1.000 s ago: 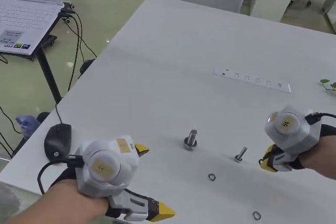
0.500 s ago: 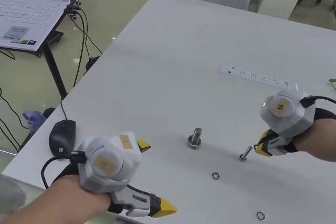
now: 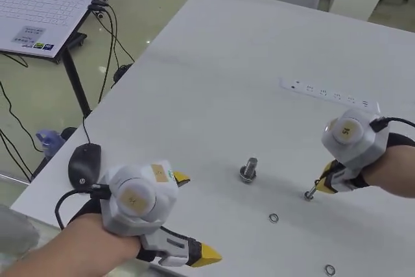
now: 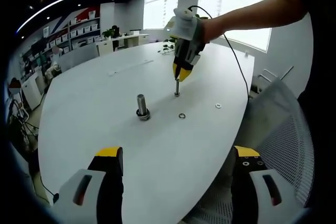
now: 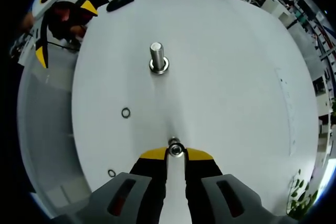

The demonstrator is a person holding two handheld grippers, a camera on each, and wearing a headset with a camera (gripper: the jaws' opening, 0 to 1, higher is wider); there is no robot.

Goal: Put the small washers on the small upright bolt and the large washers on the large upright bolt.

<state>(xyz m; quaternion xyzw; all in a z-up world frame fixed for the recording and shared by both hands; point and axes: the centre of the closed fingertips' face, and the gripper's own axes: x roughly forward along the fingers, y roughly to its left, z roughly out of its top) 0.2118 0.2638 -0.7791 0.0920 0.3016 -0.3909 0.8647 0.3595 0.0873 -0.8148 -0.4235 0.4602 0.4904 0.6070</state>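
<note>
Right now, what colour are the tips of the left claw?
Yellow. The left claw shows them best in the left gripper view.

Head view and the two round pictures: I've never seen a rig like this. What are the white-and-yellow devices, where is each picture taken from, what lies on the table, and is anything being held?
There is no robot here. A person holds a two-jaw tool in each hand. The head view comes from a camera in the person's headset, looking down at the work. Each round picture comes from a camera riding on one tool, looking along its jaws. On the white table a large bolt and a small bolt stand upright, with two loose washers near them. A power strip and a mouse also lie there. The left hand-held gripper is open and holds nothing. The right hand-held gripper is closed on the top of the small bolt.
</note>
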